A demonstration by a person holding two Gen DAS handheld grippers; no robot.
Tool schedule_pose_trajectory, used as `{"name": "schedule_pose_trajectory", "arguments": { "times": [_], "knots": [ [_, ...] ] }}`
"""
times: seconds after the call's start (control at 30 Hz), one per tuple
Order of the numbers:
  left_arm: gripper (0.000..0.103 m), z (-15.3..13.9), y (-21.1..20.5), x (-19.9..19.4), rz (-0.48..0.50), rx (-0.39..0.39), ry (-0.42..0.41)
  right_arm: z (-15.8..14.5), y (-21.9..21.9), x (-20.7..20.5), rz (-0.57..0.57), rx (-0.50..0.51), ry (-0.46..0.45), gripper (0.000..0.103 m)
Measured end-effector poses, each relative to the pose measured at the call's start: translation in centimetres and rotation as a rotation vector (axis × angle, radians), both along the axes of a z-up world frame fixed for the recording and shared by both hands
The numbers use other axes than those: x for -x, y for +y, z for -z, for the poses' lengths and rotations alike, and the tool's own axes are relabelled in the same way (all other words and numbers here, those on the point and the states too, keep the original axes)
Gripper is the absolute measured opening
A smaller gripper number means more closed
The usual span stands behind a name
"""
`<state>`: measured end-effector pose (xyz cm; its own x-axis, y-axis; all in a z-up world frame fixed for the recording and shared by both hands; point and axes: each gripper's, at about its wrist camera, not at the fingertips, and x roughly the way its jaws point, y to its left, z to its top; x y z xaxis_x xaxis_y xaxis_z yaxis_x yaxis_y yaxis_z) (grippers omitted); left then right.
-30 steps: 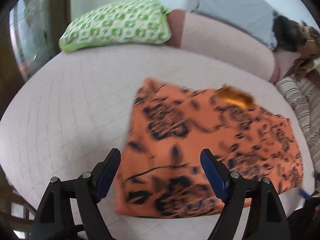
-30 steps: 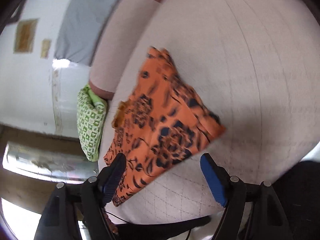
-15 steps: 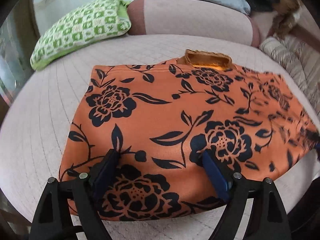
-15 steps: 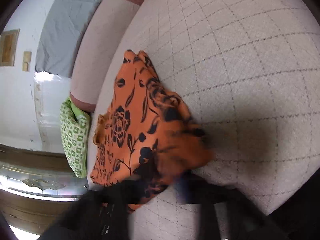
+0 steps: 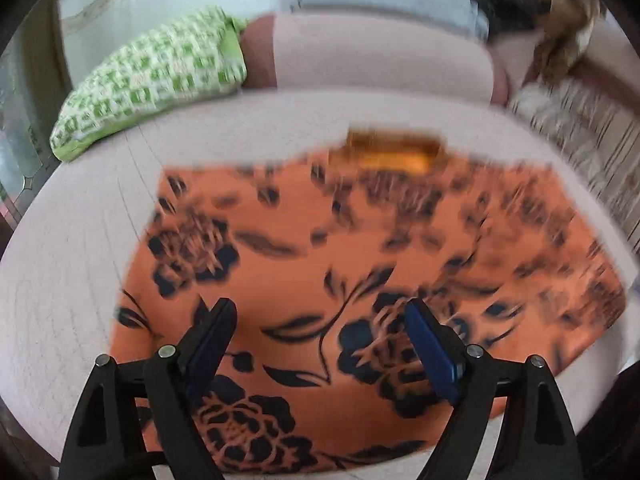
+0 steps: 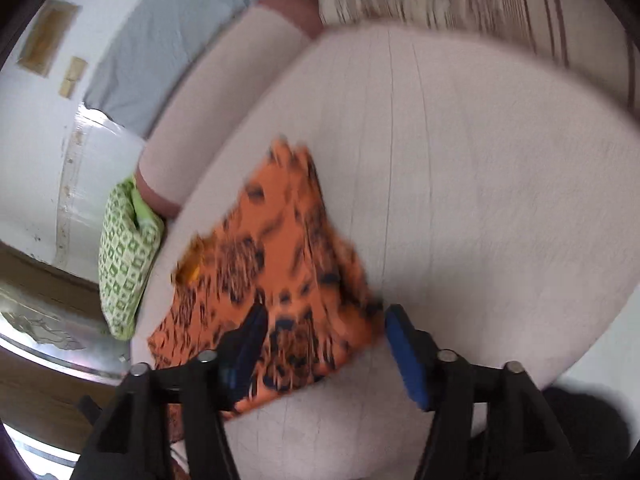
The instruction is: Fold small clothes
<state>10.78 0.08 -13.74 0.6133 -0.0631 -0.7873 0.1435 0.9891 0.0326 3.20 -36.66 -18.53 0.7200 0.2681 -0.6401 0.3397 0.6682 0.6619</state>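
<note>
An orange garment with a dark floral print (image 5: 360, 264) lies flat on the pale quilted bed; a plain orange band shows at its far edge. It also shows in the right wrist view (image 6: 280, 272). My left gripper (image 5: 320, 332) is open above the garment's near edge, holding nothing. My right gripper (image 6: 324, 332) is open above the garment's near right corner, holding nothing. Both views are motion-blurred.
A green and white checked pillow (image 5: 152, 76) lies at the far left of the bed (image 5: 72, 240). A pink bolster (image 5: 380, 56) runs along the back. A striped cloth (image 5: 580, 120) lies at the far right. The bed's edge is near me.
Both grippers have drawn back and up from the garment. The right gripper, low at the garment's corner half a second ago, now shows open above it. The garment lies flat.
</note>
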Motion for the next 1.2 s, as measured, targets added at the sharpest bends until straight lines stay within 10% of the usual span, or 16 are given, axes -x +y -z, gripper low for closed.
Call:
{"name": "schedule_pose_trajectory", "arguments": {
  "times": [0.27, 0.33, 0.37, 0.47, 0.63, 0.77, 0.97, 1.03, 1.1, 1.2],
  "knots": [
    [0.090, 0.5, 0.0, 0.3, 0.005, -0.002, -0.062, 0.9, -1.6, -13.4, -0.243, -0.012, 0.016, 0.069],
    [0.090, 0.6, 0.0, 0.3, 0.006, -0.002, -0.069, 3.0, -0.8, -16.7, -0.333, -0.045, 0.089, 0.055],
    [0.090, 0.6, 0.0, 0.2, 0.006, 0.000, -0.071, 3.4, -0.6, -17.5, -0.341, -0.036, 0.104, 0.031],
    [0.090, 0.5, 0.2, 0.1, -0.001, 0.013, -0.064, 1.4, 1.2, -17.9, -0.379, 0.081, 0.102, 0.017],
    [0.090, 0.5, 0.2, -0.1, -0.001, 0.022, -0.052, -0.1, 5.0, -16.5, -0.346, 0.407, 0.094, 0.020],
    [0.090, 0.5, 0.5, 0.0, 0.009, 0.030, -0.054, 0.4, 3.5, -17.0, -0.319, 0.298, 0.086, 0.028],
    [0.091, 0.5, 0.4, -0.2, 0.008, 0.027, -0.056, -4.3, 4.4, -17.5, -0.253, 0.446, -0.018, 0.031],
    [0.091, 0.6, 0.4, -0.1, 0.010, 0.025, -0.059, -4.5, 4.4, -18.8, -0.284, 0.382, -0.071, 0.031],
    [0.091, 0.6, 0.4, -0.1, 0.009, 0.023, -0.061, -2.7, 4.2, -20.8, -0.390, 0.265, -0.055, 0.053],
    [0.091, 0.0, 0.7, 0.1, 0.015, 0.040, -0.044, 1.7, 1.7, -22.6, -0.338, 0.144, 0.054, 0.038]
  ]
}}
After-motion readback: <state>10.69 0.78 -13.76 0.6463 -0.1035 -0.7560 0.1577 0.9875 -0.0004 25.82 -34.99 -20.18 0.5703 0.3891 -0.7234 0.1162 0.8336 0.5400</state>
